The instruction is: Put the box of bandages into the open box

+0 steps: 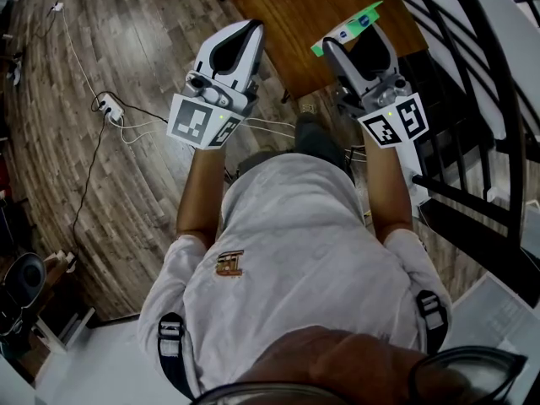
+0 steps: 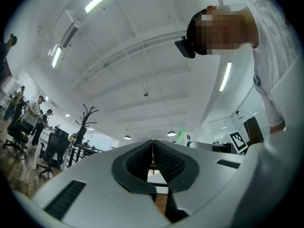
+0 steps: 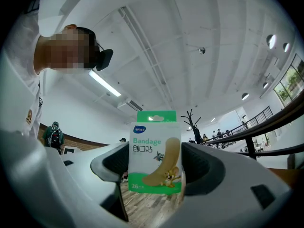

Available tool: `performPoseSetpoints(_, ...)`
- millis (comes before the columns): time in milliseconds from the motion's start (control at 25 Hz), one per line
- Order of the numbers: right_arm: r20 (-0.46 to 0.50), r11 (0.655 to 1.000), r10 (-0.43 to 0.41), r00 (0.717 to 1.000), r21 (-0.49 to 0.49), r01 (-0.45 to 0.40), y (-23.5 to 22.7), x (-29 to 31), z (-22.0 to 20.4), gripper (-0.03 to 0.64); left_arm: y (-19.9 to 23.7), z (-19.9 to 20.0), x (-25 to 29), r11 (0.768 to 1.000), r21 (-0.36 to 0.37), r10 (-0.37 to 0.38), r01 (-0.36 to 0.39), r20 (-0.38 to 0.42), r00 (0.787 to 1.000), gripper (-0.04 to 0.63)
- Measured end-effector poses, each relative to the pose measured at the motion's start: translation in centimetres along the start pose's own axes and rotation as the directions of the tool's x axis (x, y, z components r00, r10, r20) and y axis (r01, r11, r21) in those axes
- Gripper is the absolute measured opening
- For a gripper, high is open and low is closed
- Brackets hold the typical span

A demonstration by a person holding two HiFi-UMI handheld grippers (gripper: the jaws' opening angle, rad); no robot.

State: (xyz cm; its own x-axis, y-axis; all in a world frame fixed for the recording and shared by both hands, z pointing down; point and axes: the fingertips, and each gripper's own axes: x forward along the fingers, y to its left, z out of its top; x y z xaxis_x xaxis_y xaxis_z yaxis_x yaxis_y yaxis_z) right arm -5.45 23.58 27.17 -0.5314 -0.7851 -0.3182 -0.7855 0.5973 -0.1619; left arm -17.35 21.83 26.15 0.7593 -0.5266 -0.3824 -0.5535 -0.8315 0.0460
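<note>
The person stands with both tools held out in front, over the grey-brown plank floor [image 1: 126,49] and the near edge of a dark brown wooden surface [image 1: 291,7]. The right hand-held gripper [image 1: 354,44] is clamped on the small white-and-green cardboard box of bandages [image 3: 156,153]. Its own view shows the box upright between the two dark pads, printed face to the camera and green hang-tab on top, with a pad pressing each side. From the head view the box [image 1: 348,25] shows as a green and white sliver at the jaw tips, held in the air above the surface's edge and resting on nothing.

The left hand-held gripper [image 2: 152,151] has its ribbed pads closed together with nothing between them, and both tools point up towards the ceiling lights.

The open box that should receive the bandages appears in none of the views, so I can't say where it sits. By my reckoning the pick-up is done and this is the carrying step, with placing not yet begun. The next move calls for finding the open box, tipping the right tool down over its mouth, and keeping the grip closed until the bandage box is inside the walls. The hold looks square, so a slip seems unlikely.
</note>
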Motion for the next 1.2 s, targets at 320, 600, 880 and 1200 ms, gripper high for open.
performPoseSetpoints(320,-0.013,0.999,0.048,0.999,-0.017,-0.048,-5.2,3.5,0.2,0.314,2.9,-1.9,5.0,0.999,0.019,0.031,-0.031,-0.016,0.999,0.02)
performPoseSetpoints(600,-0.026,0.995,0.101,0.995,-0.016,-0.101,-14.9,11.8,0.7,0.314,10.9,-4.4,13.5,0.994,0.039,0.105,-0.104,-0.041,0.994,0.02)
performPoseSetpoints(880,-0.042,0.989,0.142,0.989,-0.024,-0.143,-24.7,18.6,2.5,0.314,17.3,-6.4,22.5,0.983,0.051,0.179,-0.176,-0.05,0.983,0.02)
performPoseSetpoints(1200,-0.072,0.982,0.175,0.982,-0.065,-0.18,-31.7,20.6,3.7,0.314,18.9,-8.4,28.7,0.969,0.093,0.233,-0.227,-0.059,0.971,0.02)
